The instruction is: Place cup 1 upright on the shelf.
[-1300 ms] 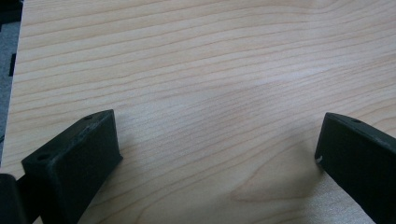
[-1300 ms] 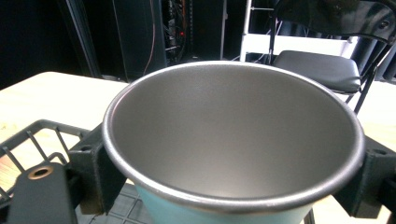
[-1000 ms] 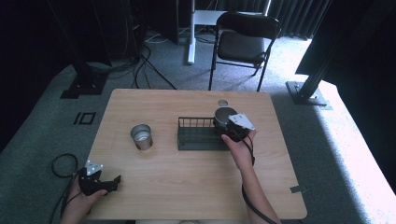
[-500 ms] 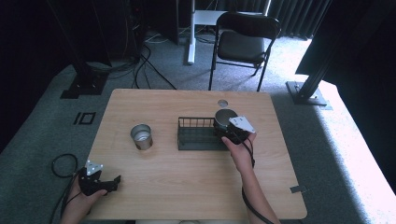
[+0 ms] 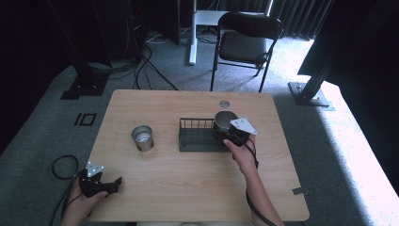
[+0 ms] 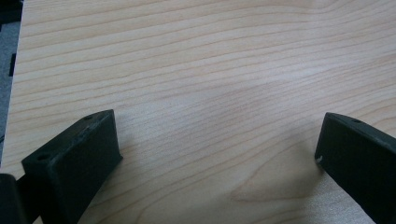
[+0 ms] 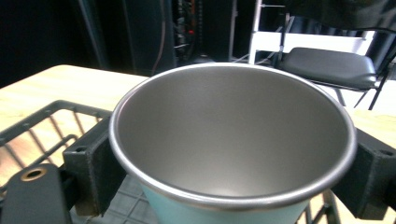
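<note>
A person's right gripper (image 5: 225, 126) clamps a metal cup (image 7: 231, 140) by its sides, upright, over the right end of a black wire basket (image 5: 195, 136) on the wooden surface (image 5: 188, 188). The step in hand looks like setting the cup down into the basket; the next move would call for lowering it level onto the basket floor, then opening the jaws. The right forearm reaches forward from the near edge, hand wrapped behind the gripper. The left gripper (image 5: 110, 184) rests low at the near left corner, jaws spread wide and empty. A second cup (image 5: 142, 138) stands left of the basket.
</note>
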The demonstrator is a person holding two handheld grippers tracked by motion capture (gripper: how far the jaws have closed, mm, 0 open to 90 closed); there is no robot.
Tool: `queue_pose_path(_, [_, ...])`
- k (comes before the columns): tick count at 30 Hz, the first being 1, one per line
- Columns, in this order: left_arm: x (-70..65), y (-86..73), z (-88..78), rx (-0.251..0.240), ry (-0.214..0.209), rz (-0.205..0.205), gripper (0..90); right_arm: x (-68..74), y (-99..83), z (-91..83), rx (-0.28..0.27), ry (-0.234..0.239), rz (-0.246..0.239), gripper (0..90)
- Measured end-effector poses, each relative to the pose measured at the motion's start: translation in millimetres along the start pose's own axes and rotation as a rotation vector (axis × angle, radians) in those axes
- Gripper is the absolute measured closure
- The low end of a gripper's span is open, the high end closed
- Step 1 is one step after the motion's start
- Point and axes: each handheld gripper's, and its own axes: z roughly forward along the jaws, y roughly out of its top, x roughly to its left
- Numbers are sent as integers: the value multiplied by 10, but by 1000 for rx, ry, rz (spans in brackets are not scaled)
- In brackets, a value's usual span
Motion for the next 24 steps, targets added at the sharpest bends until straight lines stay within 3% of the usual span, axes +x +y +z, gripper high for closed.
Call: queue_pose_path(24, [0,0,0,0,0,0,3,-19,-3,-232,3,29,-36,106])
